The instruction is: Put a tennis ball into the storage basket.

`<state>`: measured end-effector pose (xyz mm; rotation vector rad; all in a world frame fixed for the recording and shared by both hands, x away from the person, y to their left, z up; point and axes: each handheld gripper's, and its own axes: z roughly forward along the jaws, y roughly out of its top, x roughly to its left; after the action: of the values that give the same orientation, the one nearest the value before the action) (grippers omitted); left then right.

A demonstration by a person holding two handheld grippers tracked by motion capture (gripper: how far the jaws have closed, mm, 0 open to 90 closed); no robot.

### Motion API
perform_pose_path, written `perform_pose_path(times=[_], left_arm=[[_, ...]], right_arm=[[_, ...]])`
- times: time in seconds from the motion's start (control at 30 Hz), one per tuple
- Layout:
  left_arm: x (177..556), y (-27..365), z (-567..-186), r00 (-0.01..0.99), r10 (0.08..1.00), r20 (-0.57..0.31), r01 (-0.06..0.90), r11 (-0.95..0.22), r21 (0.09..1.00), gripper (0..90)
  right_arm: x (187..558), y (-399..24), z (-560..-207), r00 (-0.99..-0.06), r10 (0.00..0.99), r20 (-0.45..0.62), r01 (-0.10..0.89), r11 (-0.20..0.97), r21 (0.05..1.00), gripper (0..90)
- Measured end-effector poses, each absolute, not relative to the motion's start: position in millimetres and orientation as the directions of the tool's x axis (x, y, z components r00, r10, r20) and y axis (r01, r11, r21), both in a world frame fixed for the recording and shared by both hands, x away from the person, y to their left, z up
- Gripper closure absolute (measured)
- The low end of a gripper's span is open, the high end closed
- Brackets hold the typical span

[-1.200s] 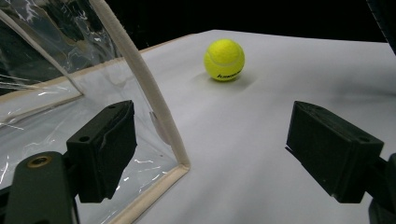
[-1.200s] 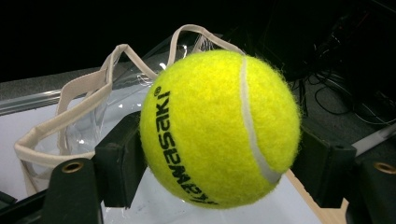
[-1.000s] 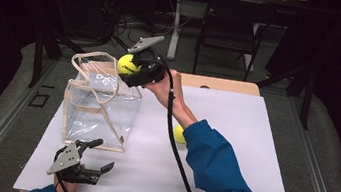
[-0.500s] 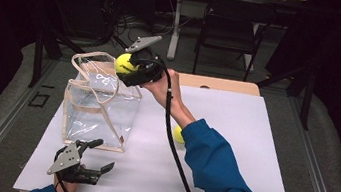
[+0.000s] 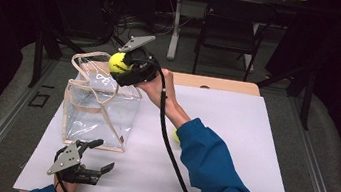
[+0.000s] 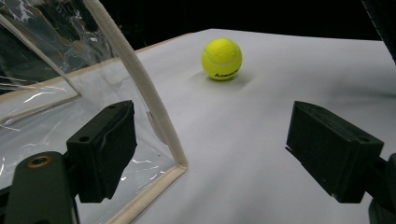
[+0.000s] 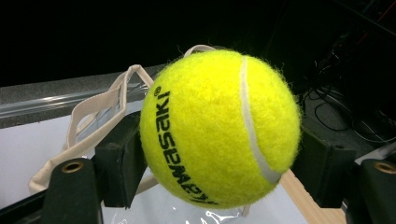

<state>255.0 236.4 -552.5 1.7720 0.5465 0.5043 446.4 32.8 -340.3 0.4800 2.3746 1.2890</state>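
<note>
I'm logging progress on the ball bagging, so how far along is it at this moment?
Done: nothing can be seen inside the clear plastic tote bag with beige straps. In hand: the right gripper is shut on a yellow tennis ball, held above the bag's open top. Left: dropping it in, then fetching the second yellow tennis ball lying on the white table. The left gripper rests open near the bag's front corner.

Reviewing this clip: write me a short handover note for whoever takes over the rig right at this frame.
Right gripper: shut on a tennis ball, held up over the open top of the clear bag.
Left gripper: open, holding nothing, low at the bag's near corner.
Second ball: on the white table, right of the bag.
Done: first ball picked up and carried to the bag.
Left: probably drop it in, then fetch the second ball.
</note>
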Motion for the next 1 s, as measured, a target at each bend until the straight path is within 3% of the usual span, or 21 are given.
perform_pose_path(times=[1.0], left_arm=[[255.0,236.6,-552.7,0.798,0.6,0.054,0.112,-0.237,0.965,15.8]], right_arm=[[451.8,53.5,-341.4,-0.87,0.462,-0.173,0.107,0.519,0.848,26.1]])
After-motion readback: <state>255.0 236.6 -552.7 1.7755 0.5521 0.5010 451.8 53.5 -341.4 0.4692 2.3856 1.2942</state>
